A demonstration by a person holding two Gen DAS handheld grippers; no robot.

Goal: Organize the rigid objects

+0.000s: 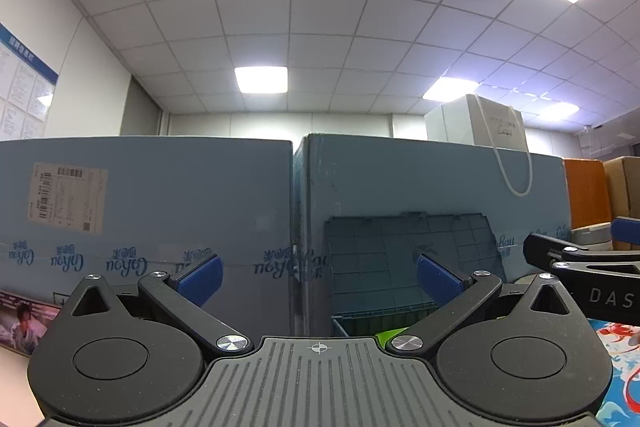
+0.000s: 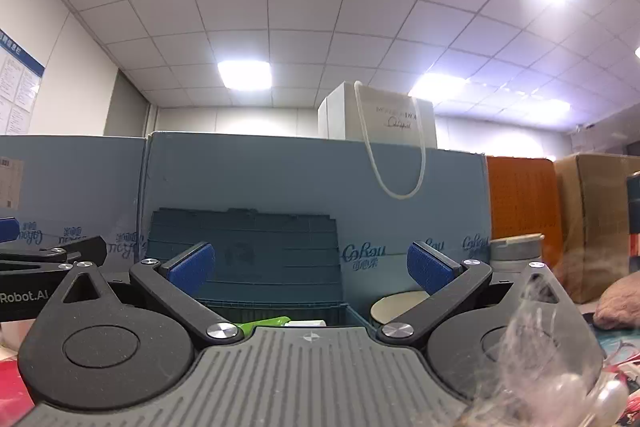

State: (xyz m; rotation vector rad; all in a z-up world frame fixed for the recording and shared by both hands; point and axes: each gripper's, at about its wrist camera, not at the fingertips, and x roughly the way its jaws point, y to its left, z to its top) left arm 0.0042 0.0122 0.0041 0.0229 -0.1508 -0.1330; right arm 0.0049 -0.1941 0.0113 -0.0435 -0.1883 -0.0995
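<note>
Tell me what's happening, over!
Left hand-held gripper open, empty. Right hand-held gripper open, empty. Dark storage bin dead ahead, lid up, green item inside. Blue cartons behind; nothing blocking.

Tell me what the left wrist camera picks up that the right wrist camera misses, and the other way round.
Only the left wrist view shows the shipping label on the left blue carton's face clearly, and the right tool at its right edge. Only the right wrist view shows the round cream lid, the grey jar, a brown carton and crinkled clear plastic close to the lens. Both show the dark teal crate, the white gift bag, the orange panel, and open, empty tools.
</note>
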